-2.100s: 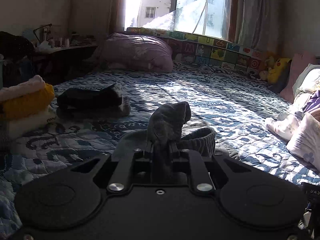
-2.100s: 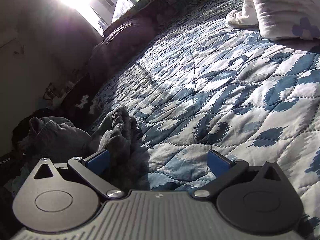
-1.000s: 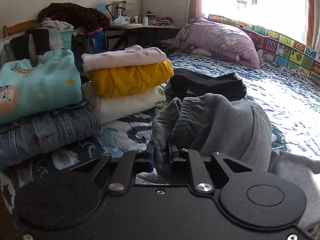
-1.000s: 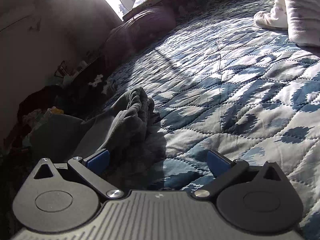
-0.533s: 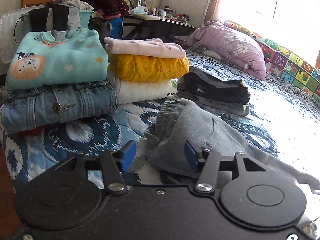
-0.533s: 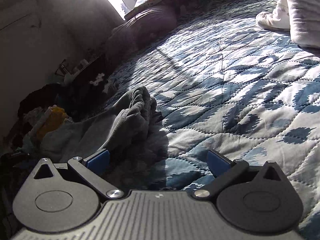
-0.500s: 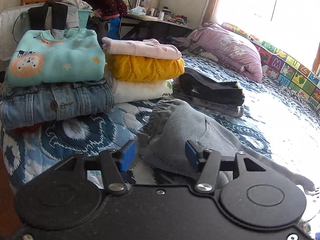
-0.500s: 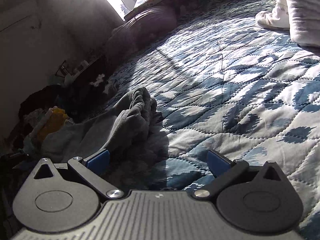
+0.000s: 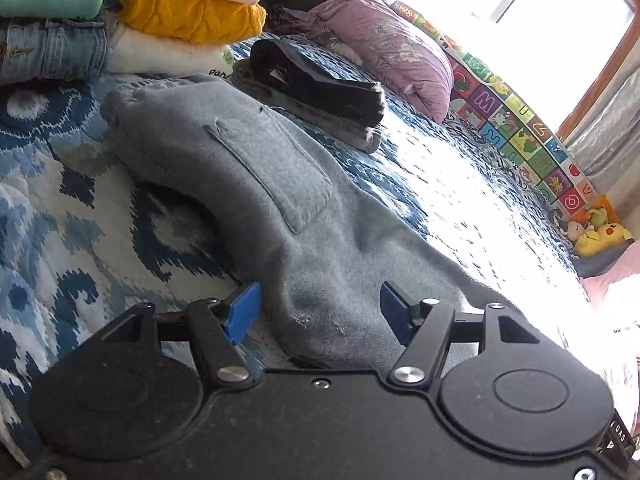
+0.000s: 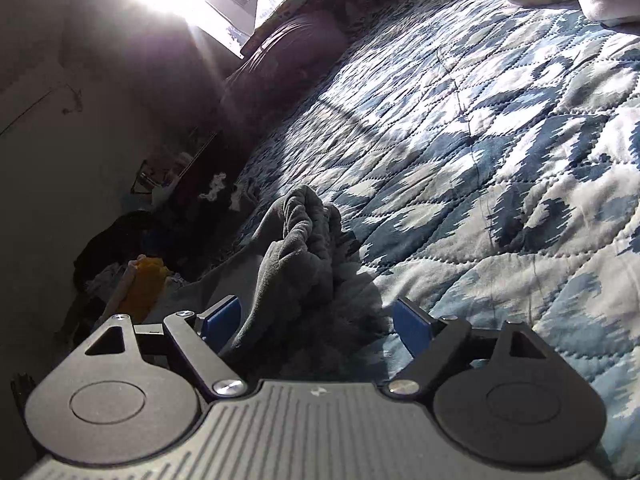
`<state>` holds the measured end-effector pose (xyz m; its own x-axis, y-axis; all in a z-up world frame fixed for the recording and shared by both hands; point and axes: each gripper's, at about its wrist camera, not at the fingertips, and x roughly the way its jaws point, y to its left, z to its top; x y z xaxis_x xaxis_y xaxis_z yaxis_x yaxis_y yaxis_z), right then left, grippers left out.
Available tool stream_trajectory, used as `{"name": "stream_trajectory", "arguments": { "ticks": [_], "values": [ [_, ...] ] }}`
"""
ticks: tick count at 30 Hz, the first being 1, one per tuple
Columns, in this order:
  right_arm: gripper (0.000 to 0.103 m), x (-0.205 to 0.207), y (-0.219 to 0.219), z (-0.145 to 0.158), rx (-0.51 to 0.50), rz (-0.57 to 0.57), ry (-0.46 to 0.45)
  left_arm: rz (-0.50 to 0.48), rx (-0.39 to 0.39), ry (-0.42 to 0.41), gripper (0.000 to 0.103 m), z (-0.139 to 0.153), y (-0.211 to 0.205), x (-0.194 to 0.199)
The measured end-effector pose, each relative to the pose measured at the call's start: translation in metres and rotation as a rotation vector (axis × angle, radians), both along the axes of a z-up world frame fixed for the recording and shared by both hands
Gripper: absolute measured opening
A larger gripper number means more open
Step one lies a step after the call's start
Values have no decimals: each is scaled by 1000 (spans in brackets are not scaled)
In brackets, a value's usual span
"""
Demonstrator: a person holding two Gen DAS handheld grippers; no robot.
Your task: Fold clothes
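Pretty clearly somebody's bedroom at home: a bed with a blue patterned quilt [image 9: 60,216] stretches ahead of both tongs, a purple pillow [image 9: 384,44] sits far ahead by the sunny window [image 9: 520,12], folded clothes stacks [image 9: 180,20] ahead-left, plush toys [image 9: 600,234] off right.

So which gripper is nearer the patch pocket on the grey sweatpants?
Left. The left gripper is open over the grey sweatpants, just below the patch pocket. The right gripper is open at the bunched cuff end.
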<state>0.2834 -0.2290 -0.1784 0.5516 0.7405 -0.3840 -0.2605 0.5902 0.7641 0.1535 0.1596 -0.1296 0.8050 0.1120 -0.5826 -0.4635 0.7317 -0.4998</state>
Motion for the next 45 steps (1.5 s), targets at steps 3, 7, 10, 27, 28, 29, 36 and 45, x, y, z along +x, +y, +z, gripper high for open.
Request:
{"name": "stream_trajectory", "arguments": {
  "ticks": [3,7,10,27,28,29,36,45],
  "values": [
    [103,8,20,1,1,20,-9,11,-34,4,66,-14,5,0],
    [103,19,43,2,-18,27,-31,29,-73,-35,68,-23,15,-1],
    [102,28,51,0,32,31,-28,35,-96,-59,69,-25,19,0],
    [35,-16,-18,38,107,-182,-106,-218,-247,-150,19,-17,-19,-12],
    [35,-23,-32,41,84,-211,-113,-261,-273,-132,20,-19,-27,-10],
    [35,-30,-46,42,62,-247,-117,-310,-291,-93,21,-22,-36,-7],
    [44,-41,-100,9,-111,-363,10,-430,-146,29,45,2,-51,-17],
    [88,-16,-87,13,-255,-320,-76,-165,43,-52,68,39,38,-31]
  ]
}}
